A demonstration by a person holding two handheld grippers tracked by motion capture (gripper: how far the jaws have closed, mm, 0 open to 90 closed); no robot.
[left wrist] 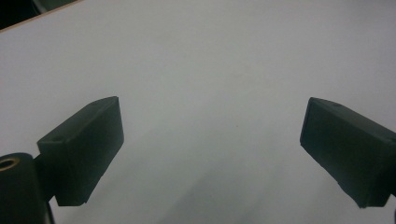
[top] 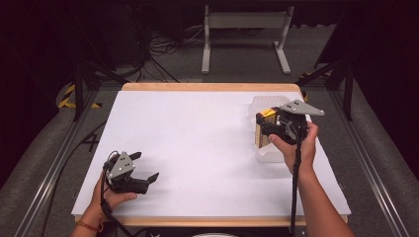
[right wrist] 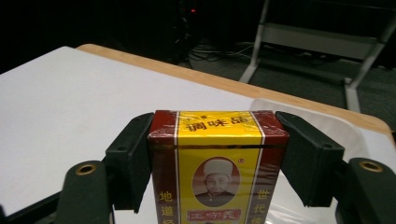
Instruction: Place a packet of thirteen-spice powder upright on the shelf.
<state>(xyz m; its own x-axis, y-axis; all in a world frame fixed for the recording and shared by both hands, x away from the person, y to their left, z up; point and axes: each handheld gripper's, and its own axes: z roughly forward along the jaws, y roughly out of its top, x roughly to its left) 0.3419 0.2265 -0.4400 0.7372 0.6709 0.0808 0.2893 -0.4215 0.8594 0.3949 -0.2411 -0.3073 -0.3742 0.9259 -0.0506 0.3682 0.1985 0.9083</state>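
Note:
A yellow and dark red box with printed characters and a portrait sits between the jaws of my right gripper, which is shut on it. From above, that box is held over the right side of the white table, in front of a clear plastic container. My left gripper rests low at the near left of the table, open with nothing in it. Its two black fingers stand wide apart over bare white surface.
The white tabletop has a wooden edge at the back. A metal stand and cables lie on the floor beyond. Another clear plastic piece lies near the right hand.

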